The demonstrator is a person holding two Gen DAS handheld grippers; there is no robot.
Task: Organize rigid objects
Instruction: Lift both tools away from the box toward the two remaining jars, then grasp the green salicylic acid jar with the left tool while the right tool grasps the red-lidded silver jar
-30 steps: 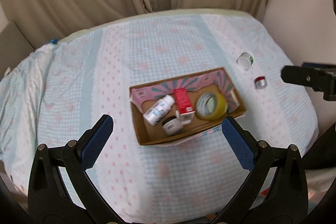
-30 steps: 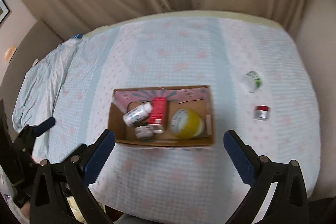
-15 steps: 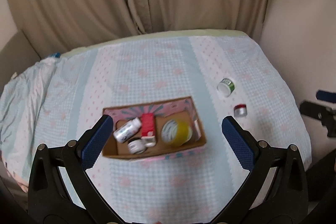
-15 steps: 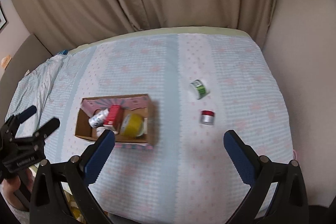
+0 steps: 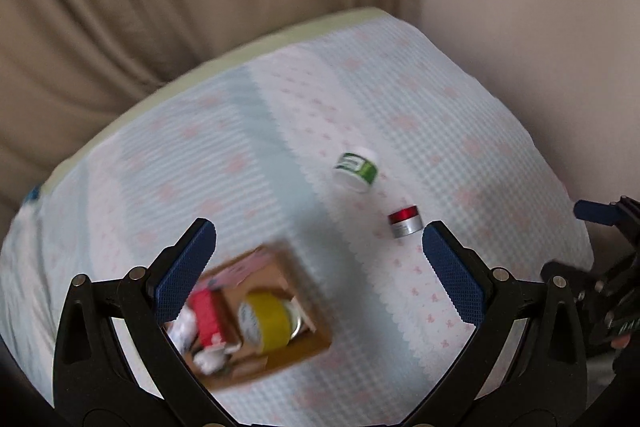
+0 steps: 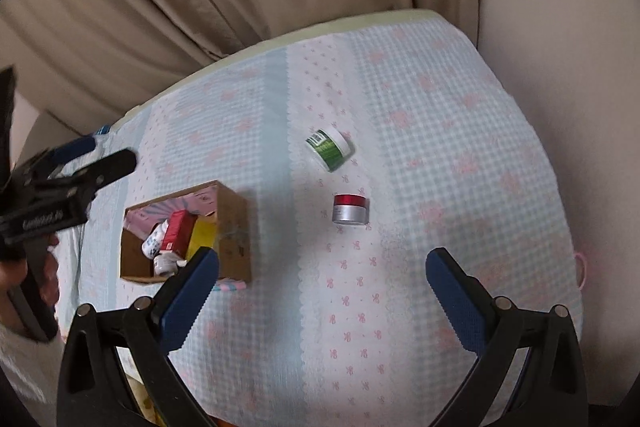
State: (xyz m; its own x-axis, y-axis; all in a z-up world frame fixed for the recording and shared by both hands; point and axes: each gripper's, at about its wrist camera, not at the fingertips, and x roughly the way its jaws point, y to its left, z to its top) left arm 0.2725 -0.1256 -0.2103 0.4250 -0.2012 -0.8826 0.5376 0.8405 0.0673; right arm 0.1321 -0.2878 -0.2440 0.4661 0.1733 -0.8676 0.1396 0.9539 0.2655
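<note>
Red-capped and silver, the small rigid jar (image 6: 351,209) is judged light and best pinched across its smooth sides, both grippers' jaws being spread empty

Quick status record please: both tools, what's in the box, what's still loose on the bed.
left tool: open, empty
right tool: open, empty
cardboard box: holds yellow tape roll, red carton, white bottle, small jar
loose on bedspread: green-labelled jar on its side, red-lidded jar upright
</note>
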